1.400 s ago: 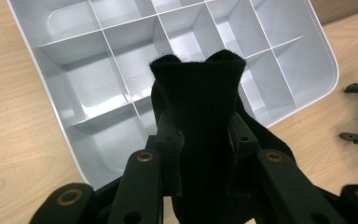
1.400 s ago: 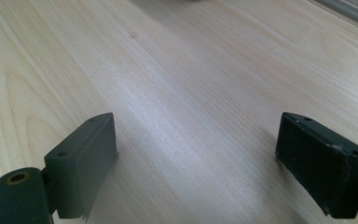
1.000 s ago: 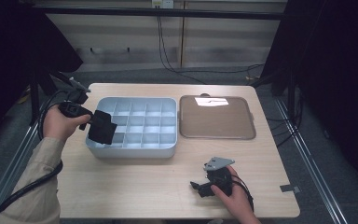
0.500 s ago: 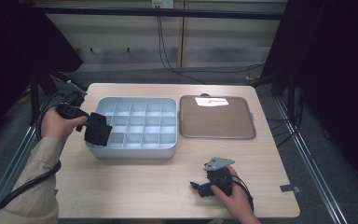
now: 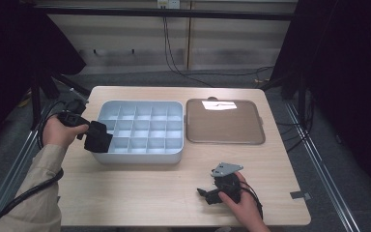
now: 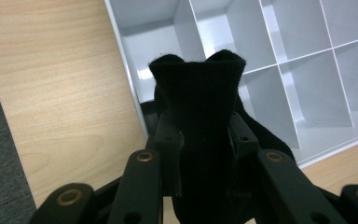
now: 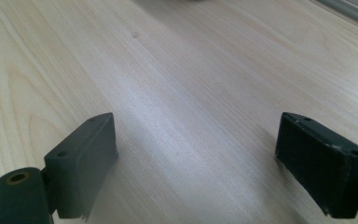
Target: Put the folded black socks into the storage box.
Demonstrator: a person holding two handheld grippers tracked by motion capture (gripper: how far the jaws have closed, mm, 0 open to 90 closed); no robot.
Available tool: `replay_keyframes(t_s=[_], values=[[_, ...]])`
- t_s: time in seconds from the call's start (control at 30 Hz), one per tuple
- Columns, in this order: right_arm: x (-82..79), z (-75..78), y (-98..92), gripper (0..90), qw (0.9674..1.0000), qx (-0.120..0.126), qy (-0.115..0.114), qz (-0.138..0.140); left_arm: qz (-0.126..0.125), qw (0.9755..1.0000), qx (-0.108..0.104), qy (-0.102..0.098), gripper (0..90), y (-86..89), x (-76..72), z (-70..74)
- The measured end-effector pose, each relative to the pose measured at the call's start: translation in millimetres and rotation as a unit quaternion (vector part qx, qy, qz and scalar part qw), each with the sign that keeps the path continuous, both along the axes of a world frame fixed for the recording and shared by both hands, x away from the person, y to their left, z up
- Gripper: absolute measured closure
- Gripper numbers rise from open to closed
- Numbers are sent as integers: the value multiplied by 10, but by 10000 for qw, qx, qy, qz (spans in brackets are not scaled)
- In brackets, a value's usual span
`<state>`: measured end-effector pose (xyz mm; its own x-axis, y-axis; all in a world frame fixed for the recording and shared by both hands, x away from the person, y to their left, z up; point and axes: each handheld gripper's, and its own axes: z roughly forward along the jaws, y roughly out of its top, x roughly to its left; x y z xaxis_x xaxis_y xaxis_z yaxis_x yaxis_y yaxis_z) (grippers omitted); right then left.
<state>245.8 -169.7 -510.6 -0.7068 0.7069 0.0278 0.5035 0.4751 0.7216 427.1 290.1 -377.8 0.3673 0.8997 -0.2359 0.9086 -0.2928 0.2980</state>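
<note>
The left gripper [image 6: 200, 140] held a folded black sock [image 6: 196, 88] clamped between its jaws, its long axis projecting straight ahead over the near-left corner cell of the white compartment tray [image 5: 140, 128]. The right gripper [image 7: 205, 163] stood open on bare table [image 7: 177, 84], well apart.

The left gripper [image 5: 84, 133] is holding a black cloth [image 5: 97, 137] over the left edge of the pale grey compartment box [image 5: 141, 128], with the cloth overlapping the box's near-left corner cells. A brown tray [image 5: 223, 122] is lying just beside the box on its right, carrying a white slip [image 5: 218, 104] at its far edge. The right gripper [image 5: 207, 192] is resting on the wooden worktop [image 5: 140, 193] near the front edge, well apart from the box.
</note>
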Motion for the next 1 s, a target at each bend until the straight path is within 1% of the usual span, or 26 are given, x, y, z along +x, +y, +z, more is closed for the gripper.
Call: replay_keyframes(t_s=[0.07,0.13,0.2,0.27,0.33,0.5,0.57,0.73,0.77,0.8,0.9,0.93,1.0], values=[[1,0,0,118,10000,-2,-8,3,-31,9999,102,-14,718,-6,7,-4],[-2,1,1,118,10000,-1,13,-5,-5,9999,99,-28,718,-22,8,-9],[0,0,0,118,10000,-1,-1,4,-48,9999,93,-1,717,-28,13,-16],[0,0,0,118,10000,0,0,6,-20,9999,158,-7,717,-45,12,-24],[0,0,0,118,10000,0,0,8,-54,9998,205,-25,717,-53,16,-28],[0,0,0,118,10000,-4,-3,13,-27,9997,251,-47,717,-72,23,-45],[0,0,0,118,10000,-5,-3,13,-70,9995,301,-33,717,-80,26,-56],[0,0,0,118,10000,-5,-3,14,-84,9995,312,-12,717,-92,34,-86],[0,0,0,118,10000,-4,-3,14,-33,9995,321,-32,717,-108,31,-113],[0,0,0,118,10000,-3,-2,14,-76,9994,331,1,717,-106,36,-121],[0,0,0,118,10000,-4,-3,14,-60,9993,369,-12,717,-127,43,-154],[0,0,0,118,10000,-4,-4,15,-83,9993,368,31,717,-131,47,-158],[0,0,0,118,10000,-5,-3,14,-74,9992,390,36,717,-142,53,-175]])
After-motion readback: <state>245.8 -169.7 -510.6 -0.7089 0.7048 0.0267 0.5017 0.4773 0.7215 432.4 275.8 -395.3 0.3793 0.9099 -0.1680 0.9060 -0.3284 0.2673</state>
